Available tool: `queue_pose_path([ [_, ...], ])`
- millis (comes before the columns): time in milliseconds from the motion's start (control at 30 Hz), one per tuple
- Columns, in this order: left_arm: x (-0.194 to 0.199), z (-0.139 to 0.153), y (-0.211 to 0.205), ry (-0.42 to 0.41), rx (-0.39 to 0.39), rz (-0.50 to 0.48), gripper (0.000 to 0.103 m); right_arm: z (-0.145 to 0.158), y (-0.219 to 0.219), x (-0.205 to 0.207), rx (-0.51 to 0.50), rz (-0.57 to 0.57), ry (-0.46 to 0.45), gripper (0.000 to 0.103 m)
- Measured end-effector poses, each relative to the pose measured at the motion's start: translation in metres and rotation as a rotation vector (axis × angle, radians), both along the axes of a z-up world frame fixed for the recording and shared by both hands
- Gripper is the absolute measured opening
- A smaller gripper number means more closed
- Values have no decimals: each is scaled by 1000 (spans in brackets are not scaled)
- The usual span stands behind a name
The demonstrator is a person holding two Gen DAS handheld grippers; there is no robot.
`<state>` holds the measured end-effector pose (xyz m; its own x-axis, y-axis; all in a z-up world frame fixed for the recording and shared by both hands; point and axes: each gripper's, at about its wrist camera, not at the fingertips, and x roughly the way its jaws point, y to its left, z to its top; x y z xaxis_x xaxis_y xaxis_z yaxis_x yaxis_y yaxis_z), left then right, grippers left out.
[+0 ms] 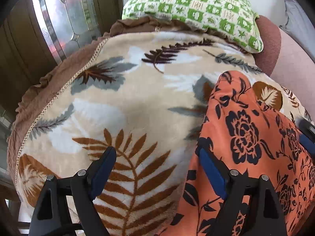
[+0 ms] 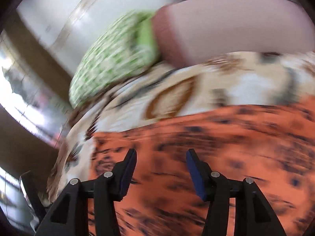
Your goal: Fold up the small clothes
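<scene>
The thin orange cloth with black flowers (image 1: pixel 246 137) lies at the right on the leaf-print fleece blanket (image 1: pixel 118 102). It looks light, limp and slippery; pinch a hemmed corner. Left claw (image 1: pixel 155 163) and right claw (image 2: pixel 161 167) gape, holding nothing.

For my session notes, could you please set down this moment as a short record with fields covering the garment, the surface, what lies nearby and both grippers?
garment: orange floral garment, lying on the blanket, partly rumpled
surface: beige leaf-print blanket
nearby: green patterned pillow at the far end of the blanket
left gripper: open, one finger over the blanket, the other over the garment's edge, nothing gripped
right gripper: open, over the garment, nothing between the fingers
image quality: right wrist view blurred
</scene>
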<state>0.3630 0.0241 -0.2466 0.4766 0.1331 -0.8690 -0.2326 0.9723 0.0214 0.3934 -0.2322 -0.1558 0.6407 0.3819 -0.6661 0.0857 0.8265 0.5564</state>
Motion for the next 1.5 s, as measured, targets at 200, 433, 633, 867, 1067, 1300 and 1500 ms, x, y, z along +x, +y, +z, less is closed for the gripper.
queue_pose_path([
  [200, 4, -5, -12, 28, 94, -59, 87, -42, 74, 59, -81, 76, 141, 58],
  [433, -17, 21, -37, -147, 175, -100, 87, -2, 22, -32, -114, -10, 41, 58],
  [633, -58, -16, -96, -73, 186, -335, 87, -39, -68, -140, -102, -229, 181, 58],
  [867, -94, 21, -82, -65, 199, -351, 87, -10, -111, -195, 125, -279, 132, 59],
  [1067, -141, 74, -63, -114, 171, -347, 87, 41, -113, -230, 163, -304, 32, 61],
  [1300, -178, 101, -55, -115, 89, -382, 87, 57, -99, -257, 262, -308, 19, 61],
  [1500, -179, 88, -49, -51, 17, -358, 87, 54, -83, -248, 247, -281, -40, 62],
])
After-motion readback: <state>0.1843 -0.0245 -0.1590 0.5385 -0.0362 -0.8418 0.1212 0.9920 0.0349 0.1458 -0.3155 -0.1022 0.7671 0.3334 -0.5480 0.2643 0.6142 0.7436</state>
